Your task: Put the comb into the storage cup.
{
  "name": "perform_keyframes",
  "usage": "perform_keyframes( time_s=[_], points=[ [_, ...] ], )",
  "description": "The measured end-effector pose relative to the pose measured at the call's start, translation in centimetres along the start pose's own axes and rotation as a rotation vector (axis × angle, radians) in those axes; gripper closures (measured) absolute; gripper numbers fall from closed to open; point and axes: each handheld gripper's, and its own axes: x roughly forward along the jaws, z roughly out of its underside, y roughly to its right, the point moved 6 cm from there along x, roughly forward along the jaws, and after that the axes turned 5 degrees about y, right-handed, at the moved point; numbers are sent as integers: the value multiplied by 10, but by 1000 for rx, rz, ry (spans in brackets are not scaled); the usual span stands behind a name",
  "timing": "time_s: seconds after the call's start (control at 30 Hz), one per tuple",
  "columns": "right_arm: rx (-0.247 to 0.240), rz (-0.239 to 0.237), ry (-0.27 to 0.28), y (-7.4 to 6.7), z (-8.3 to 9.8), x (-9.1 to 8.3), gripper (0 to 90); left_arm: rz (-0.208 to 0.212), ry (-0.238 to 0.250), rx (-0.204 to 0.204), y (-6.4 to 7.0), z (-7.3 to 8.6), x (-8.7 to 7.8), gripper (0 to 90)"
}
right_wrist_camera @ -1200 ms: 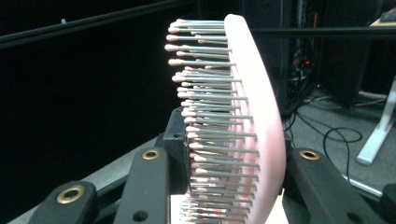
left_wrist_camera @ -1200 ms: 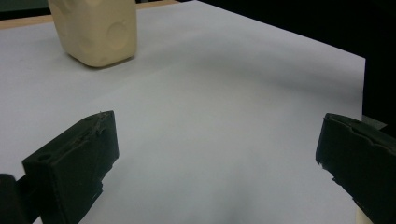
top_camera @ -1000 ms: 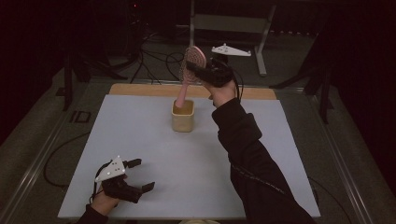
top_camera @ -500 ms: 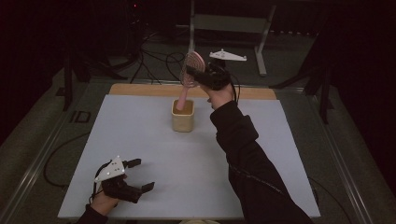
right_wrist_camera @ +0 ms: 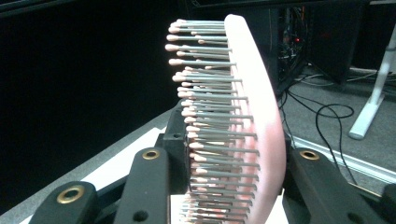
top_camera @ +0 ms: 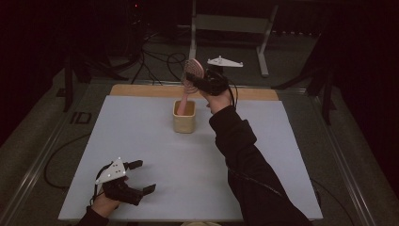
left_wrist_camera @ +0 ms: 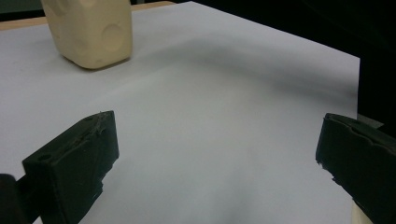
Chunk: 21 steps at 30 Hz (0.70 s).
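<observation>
Pink hairbrush [top_camera: 190, 80] clamped in right gripper [top_camera: 201, 81], handle inside beige cup [top_camera: 184, 122]

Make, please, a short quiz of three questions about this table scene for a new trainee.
1. True or false: the pink hairbrush lies flat on the table.
2. What does the brush handle point into? A) the cream cup B) a drawer C) a sink
3. Which hand-held gripper has open jaws with nothing between them?

Key: 1. False, the right hand-held gripper holds it up by the head. 2. A. 3. The left hand-held gripper.
</observation>
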Motion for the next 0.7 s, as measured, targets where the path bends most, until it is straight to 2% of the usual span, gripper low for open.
perform_keyframes(
  time_s=[0.7],
  points=[
    [20,10,-45,5,35,14,644,6,0,-2,1,0,0,3]
  ],
)
